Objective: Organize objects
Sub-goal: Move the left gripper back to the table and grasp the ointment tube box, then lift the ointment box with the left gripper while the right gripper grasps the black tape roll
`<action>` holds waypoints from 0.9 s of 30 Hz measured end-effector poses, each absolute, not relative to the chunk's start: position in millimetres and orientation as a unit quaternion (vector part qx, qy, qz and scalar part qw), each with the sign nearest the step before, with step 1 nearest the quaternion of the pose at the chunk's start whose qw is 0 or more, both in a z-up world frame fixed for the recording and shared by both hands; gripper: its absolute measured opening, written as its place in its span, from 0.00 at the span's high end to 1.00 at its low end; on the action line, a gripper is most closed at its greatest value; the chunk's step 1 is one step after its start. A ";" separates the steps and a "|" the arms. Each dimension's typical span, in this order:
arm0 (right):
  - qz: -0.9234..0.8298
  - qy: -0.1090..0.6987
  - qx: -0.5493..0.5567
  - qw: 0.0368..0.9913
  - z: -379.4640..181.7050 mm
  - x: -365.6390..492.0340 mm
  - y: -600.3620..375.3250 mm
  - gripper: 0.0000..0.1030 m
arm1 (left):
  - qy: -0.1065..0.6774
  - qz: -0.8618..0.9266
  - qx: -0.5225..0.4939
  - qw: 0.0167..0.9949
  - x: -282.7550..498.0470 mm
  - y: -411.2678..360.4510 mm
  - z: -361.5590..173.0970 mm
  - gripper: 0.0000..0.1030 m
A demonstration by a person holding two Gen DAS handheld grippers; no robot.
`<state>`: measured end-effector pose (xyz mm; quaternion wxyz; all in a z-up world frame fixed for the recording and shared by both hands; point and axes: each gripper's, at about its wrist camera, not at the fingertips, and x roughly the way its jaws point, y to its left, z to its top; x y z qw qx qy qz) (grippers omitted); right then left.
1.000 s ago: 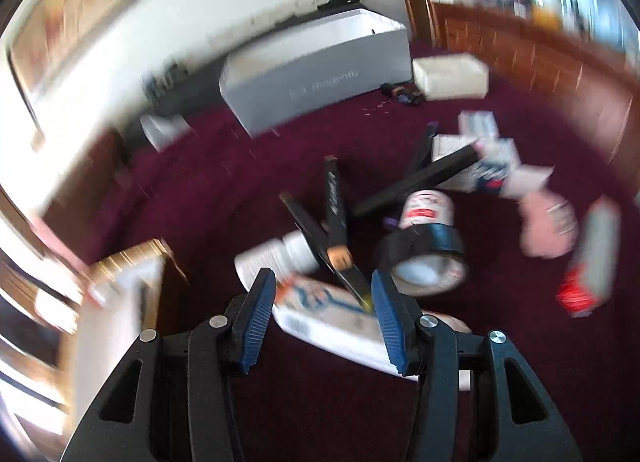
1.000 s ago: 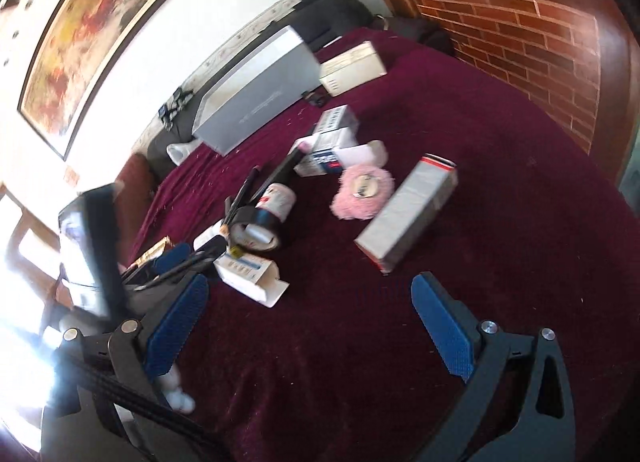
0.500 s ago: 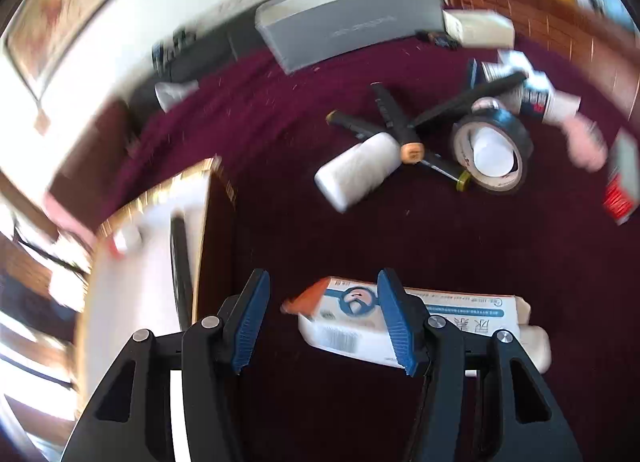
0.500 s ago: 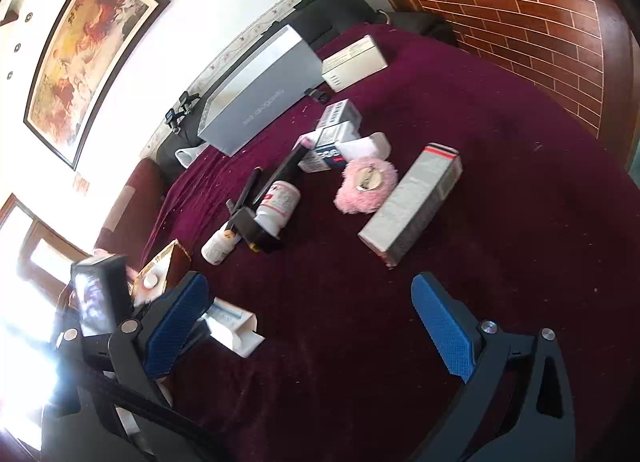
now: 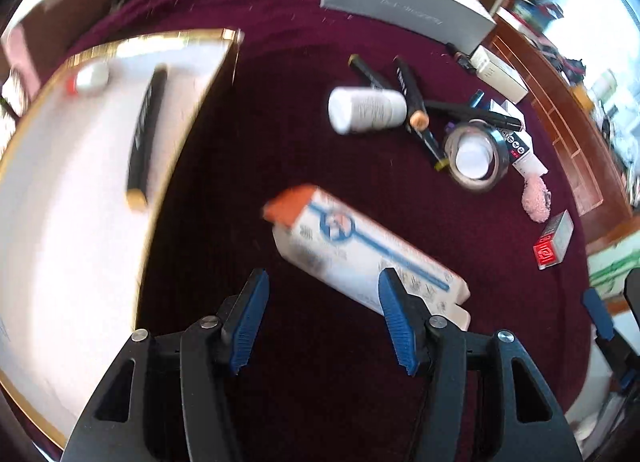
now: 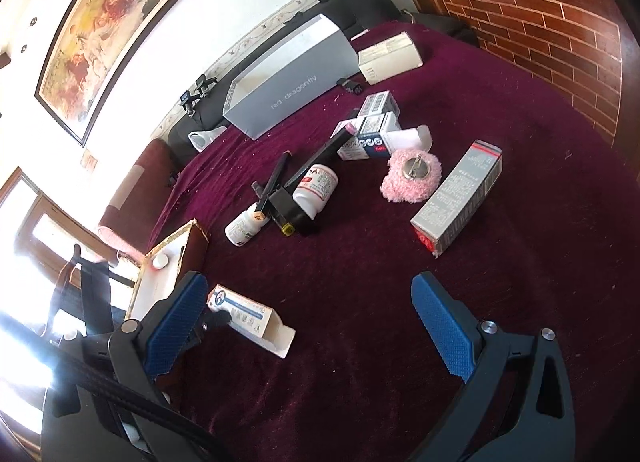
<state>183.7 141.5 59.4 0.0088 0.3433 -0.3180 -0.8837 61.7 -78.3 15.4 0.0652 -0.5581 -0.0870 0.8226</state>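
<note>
A long white carton [image 5: 360, 254] with a blue stripe and an orange end lies on the maroon cloth just ahead of my left gripper [image 5: 322, 322]. The jaws are opening; the right finger overlaps the carton and the pads do not press it. Left of it sits a white gold-edged tray [image 5: 60, 202] holding a black pen [image 5: 146, 130] and a small red-capped bottle [image 5: 90, 78]. In the right wrist view the same carton [image 6: 244, 316] lies beside the tray [image 6: 160, 282]. My right gripper [image 6: 308, 326] hovers wide open with nothing held.
A loose pile sits mid-cloth: a white bottle [image 5: 366, 110], a tape roll [image 5: 476, 158], black markers [image 5: 412, 102], a pink puff [image 6: 412, 178], a grey red-ended carton [image 6: 456, 198] and small boxes [image 6: 376, 130]. A big grey box [image 6: 288, 82] stands at the back.
My left gripper swung from the pile toward the tray, rolling as it went, and the carton came along. Its jaws have widened. The right gripper shifted only slightly.
</note>
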 end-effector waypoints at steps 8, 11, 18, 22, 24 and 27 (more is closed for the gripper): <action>-0.876 -0.330 0.351 0.006 51.0 182.3 146.8 0.00 | -0.080 0.827 -0.553 0.071 36.0 -37.0 14.1 0.43; -0.877 -0.331 0.349 0.005 51.8 182.6 149.8 0.00 | -0.072 0.826 -0.547 0.114 35.8 -19.7 13.2 0.43; -0.877 -0.338 0.342 -0.001 51.8 181.9 162.2 0.00 | -0.051 0.819 -0.539 0.188 50.3 -28.1 32.3 0.43; -0.871 -0.350 0.345 -0.002 46.1 180.2 164.0 0.00 | -0.068 0.853 -0.493 0.159 24.0 -49.6 51.8 0.43; -0.869 -0.352 0.346 0.000 44.7 179.0 162.1 0.00 | -0.073 0.861 -0.475 0.165 9.3 -49.5 55.1 0.43; -0.869 -0.350 0.349 0.004 45.8 177.6 158.9 0.00 | -0.050 0.853 -0.489 0.179 -11.7 -30.8 43.1 0.43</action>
